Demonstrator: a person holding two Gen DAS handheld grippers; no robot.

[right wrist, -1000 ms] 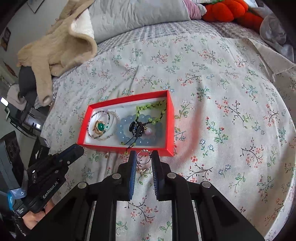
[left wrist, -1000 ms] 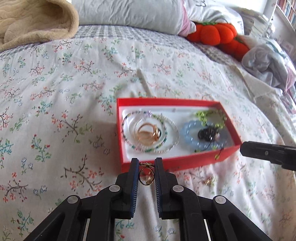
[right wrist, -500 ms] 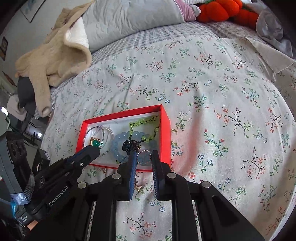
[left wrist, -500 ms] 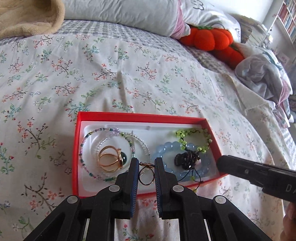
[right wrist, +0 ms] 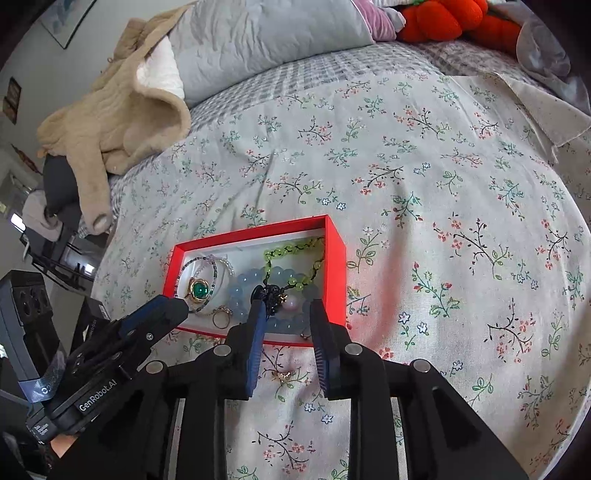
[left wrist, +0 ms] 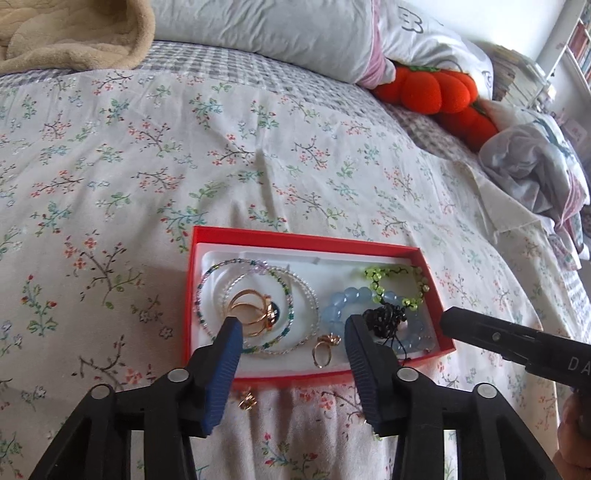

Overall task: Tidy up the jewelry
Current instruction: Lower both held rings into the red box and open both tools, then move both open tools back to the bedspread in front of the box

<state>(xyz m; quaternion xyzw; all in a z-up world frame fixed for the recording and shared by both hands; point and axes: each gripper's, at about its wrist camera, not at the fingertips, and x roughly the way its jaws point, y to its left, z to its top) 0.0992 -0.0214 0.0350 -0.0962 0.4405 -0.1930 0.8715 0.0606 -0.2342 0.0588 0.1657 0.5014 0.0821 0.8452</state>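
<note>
A red jewelry box [left wrist: 295, 237] [right wrist: 336, 258] lies on the floral bedspread. It holds thin beaded bracelets [left wrist: 255, 266], a gold ring with a green stone [left wrist: 258, 314] [right wrist: 199, 288], a blue bead bracelet [left wrist: 341, 301] [right wrist: 251, 277], a green bead strand [left wrist: 395, 275] and a black cord piece [left wrist: 384, 317]. A small gold ring [left wrist: 323, 350] [right wrist: 221, 317] lies in the box near its front wall. My left gripper [left wrist: 293, 326] is open over it. My right gripper [right wrist: 286, 308] is open over the box's front right. A small gold piece [left wrist: 246, 400] [right wrist: 282, 376] lies on the bedspread before the box.
Grey pillows [left wrist: 277, 29] and an orange pumpkin plush [left wrist: 436, 92] lie at the head of the bed. A beige blanket [right wrist: 110, 110] is heaped at the far left. Crumpled clothes [left wrist: 535, 166] lie at the right. The bed edge drops off left in the right wrist view.
Both grippers moved forward over the box and opened. The gold ring held by the left gripper now lies in the box; the right gripper's small ring is released too.
</note>
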